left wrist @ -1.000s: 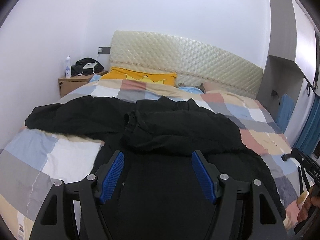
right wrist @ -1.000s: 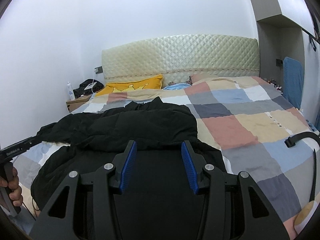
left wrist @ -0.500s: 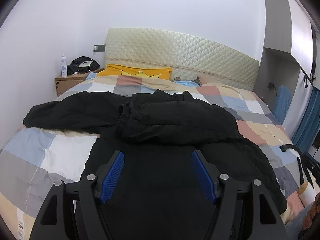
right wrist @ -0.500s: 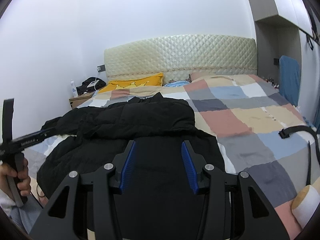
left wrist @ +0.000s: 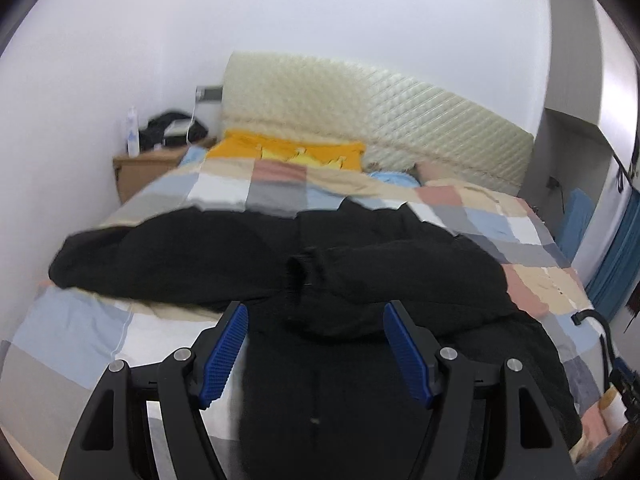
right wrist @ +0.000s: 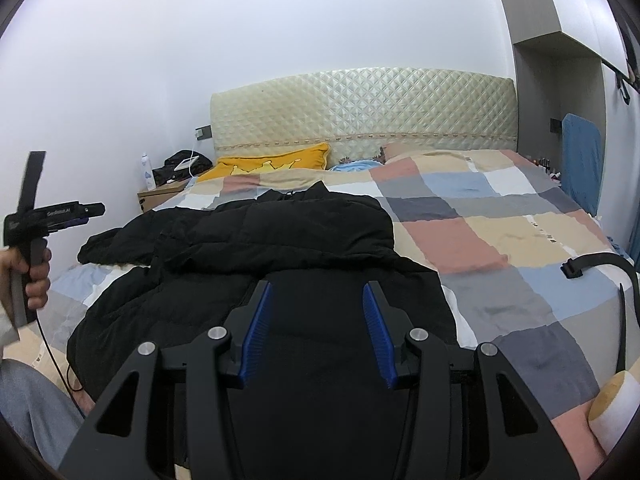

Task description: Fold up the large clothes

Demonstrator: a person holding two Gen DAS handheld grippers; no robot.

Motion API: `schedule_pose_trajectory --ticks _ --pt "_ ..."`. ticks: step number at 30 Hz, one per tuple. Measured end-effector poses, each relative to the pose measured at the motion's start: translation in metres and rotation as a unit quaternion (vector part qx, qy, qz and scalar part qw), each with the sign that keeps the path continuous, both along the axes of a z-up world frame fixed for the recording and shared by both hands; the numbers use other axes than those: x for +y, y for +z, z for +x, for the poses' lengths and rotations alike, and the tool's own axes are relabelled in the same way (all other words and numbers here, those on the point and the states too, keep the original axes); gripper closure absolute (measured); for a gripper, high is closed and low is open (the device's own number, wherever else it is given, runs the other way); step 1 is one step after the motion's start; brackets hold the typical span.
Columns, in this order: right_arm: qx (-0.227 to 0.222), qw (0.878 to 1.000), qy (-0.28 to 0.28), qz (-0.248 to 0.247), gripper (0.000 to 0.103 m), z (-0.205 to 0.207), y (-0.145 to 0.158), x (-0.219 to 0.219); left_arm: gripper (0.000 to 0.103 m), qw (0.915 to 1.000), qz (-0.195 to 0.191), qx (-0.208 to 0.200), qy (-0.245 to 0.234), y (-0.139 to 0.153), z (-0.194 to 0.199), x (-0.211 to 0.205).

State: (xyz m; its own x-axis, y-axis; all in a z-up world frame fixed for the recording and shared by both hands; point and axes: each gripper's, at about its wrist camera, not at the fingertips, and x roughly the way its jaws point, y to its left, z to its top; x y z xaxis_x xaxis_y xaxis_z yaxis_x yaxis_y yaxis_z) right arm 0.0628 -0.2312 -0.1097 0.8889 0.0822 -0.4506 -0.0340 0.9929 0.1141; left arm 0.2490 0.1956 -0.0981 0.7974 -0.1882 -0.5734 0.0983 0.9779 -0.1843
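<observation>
Left wrist view: I am holding my left gripper (left wrist: 316,312) with its blue pads apart and empty over the black puffy padded jacket (left wrist: 320,276), which is lying spread across the checked patchwork quilt (left wrist: 100,328). My right gripper (right wrist: 318,292) is hovering parted and empty above that jacket's near hem.

Light: even, soft, shadows faint | Left wrist view: smeared with motion blur | Right wrist view: sharp | Edges: fisheye bending, dark corners
</observation>
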Motion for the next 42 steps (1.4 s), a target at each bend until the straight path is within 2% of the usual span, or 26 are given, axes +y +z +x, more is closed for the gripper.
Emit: schedule_pose_trajectory --ticks 5,8,13,15,17,19,21,24,27,30,32,33,35,38,40,42 --pt "0.003 1.0 -0.003 -0.004 0.055 0.004 -0.006 0.002 0.032 0.9983 -0.03 0.035 0.036 -0.007 0.037 0.068" --pt "0.011 1.0 -0.008 -0.003 0.055 0.01 -0.008 0.004 0.025 0.9961 -0.034 0.036 0.073 -0.013 0.057 0.113" --pt "0.031 0.999 -0.01 -0.005 0.054 0.02 -0.015 0.012 0.023 0.9844 -0.101 0.061 0.13 -0.043 0.086 0.189" --pt "0.037 0.999 -0.012 -0.004 0.047 0.024 -0.016 0.015 0.023 0.9793 -0.115 0.071 0.151 -0.057 0.095 0.213" --pt "0.039 0.999 -0.019 -0.005 0.028 0.027 -0.016 0.018 0.023 0.974 -0.126 0.084 0.168 -0.074 0.103 0.237" --pt "0.044 0.999 -0.027 -0.004 0.022 0.032 -0.016 0.02 0.021 0.9703 -0.138 0.101 0.171 -0.093 0.114 0.259" --pt "0.051 0.998 -0.033 -0.001 0.022 0.038 -0.016 0.021 0.019 0.9677 -0.138 0.113 0.178 -0.109 0.125 0.273" --pt "0.059 0.997 -0.043 -0.002 0.022 0.046 -0.017 0.024 0.019 0.9589 -0.171 0.122 0.19 -0.133 0.136 0.3" --pt "0.06 0.996 -0.052 -0.033 0.022 0.055 -0.017 0.034 0.019 0.9472 -0.199 0.13 0.216 -0.157 0.15 0.325" --pt "0.067 0.995 -0.05 -0.047 0.022 0.065 -0.02 0.045 0.019 0.9318 -0.228 0.146 0.242 -0.186 0.165 0.348" --pt "0.077 0.995 -0.046 -0.052 0.022 0.071 -0.023 0.051 0.019 0.9185 -0.268 0.137 0.256 -0.203 0.168 0.362" --pt "0.082 0.994 -0.045 -0.052 0.022 0.075 -0.024 0.053 0.017 0.9152 -0.28 0.123 0.262 -0.205 0.168 0.367" --pt "0.089 0.994 -0.045 -0.051 0.022 0.08 -0.027 0.054 0.009 0.9135 -0.293 0.094 0.266 -0.205 0.172 0.37" --pt "0.101 0.993 -0.045 -0.048 0.022 0.088 -0.032 0.057 0.009 0.916 -0.289 0.077 0.267 -0.201 0.186 0.375" --pt "0.108 0.992 -0.045 -0.05 0.022 0.092 -0.036 0.059 0.01 0.9159 -0.289 0.072 0.269 -0.201 0.193 0.378" --pt "0.11 0.992 -0.046 -0.051 0.022 0.093 -0.038 0.06 0.036 0.9158 -0.282 0.075 0.276 -0.203 0.198 0.38"
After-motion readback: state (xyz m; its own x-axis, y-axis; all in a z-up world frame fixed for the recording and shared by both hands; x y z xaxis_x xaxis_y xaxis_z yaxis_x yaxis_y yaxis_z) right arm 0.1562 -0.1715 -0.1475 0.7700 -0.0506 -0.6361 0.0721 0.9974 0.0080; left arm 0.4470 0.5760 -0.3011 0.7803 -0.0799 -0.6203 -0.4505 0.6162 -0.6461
